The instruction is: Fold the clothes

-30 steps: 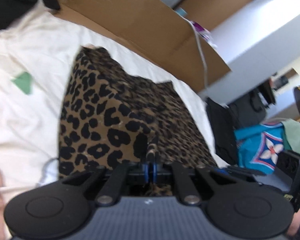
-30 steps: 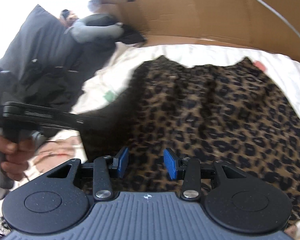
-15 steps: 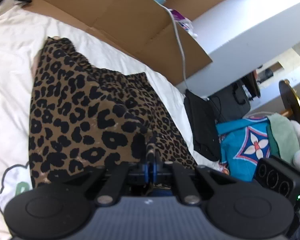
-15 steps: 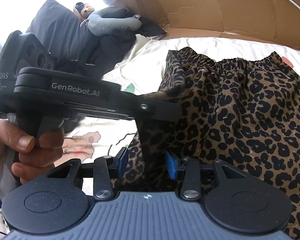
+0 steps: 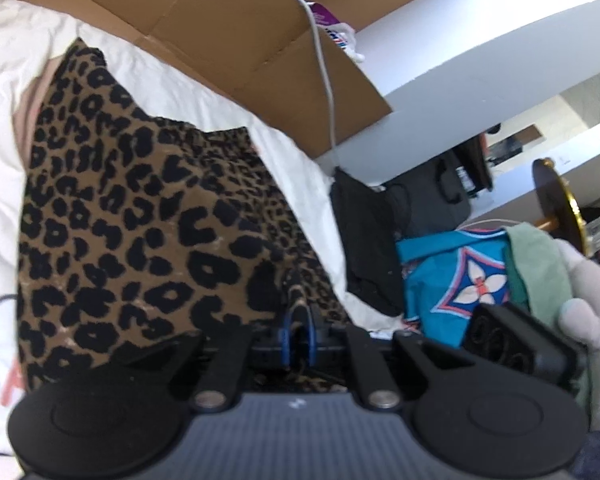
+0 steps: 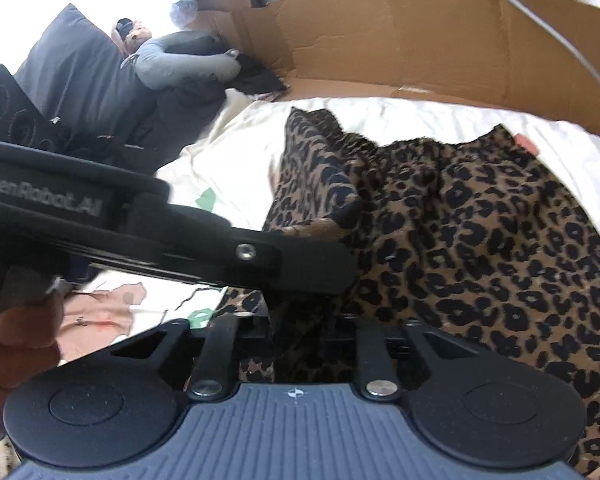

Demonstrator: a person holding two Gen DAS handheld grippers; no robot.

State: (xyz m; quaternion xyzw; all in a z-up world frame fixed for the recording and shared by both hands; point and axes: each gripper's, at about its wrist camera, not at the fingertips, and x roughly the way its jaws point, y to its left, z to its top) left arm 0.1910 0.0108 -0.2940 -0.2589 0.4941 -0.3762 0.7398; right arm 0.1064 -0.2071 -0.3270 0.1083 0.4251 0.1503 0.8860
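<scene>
- The leopard-print garment (image 5: 140, 216) (image 6: 480, 240) lies on the white bed sheet (image 5: 204, 92) (image 6: 228, 160), its long axis running from the tools away to the gathered elastic waistband at the far end, near the cardboard (image 5: 228, 28) (image 6: 420, 40).
- Its left portion is lifted and doubled over the rest, so a raised fold stands along that side.
- The left tool (image 5: 298, 330) has its blue fingers drawn nearly together, with a thin ridge of the leopard fabric pinched between them.
- The right tool (image 6: 300, 334) sits low over the near edge of the garment; its fingertips are hidden by the body of the left tool crossing in front, so I cannot tell how far apart they stand or whether they grip cloth.
- A hand (image 6: 16, 340) holding the left tool shows blurred at the left edge of the right wrist view.
- The near hem is cut off behind both tools.
- Dark pillows (image 6: 80, 80) lie beyond the sheet; turquoise patterned cloth (image 5: 452, 272) lies off the bed's side.
</scene>
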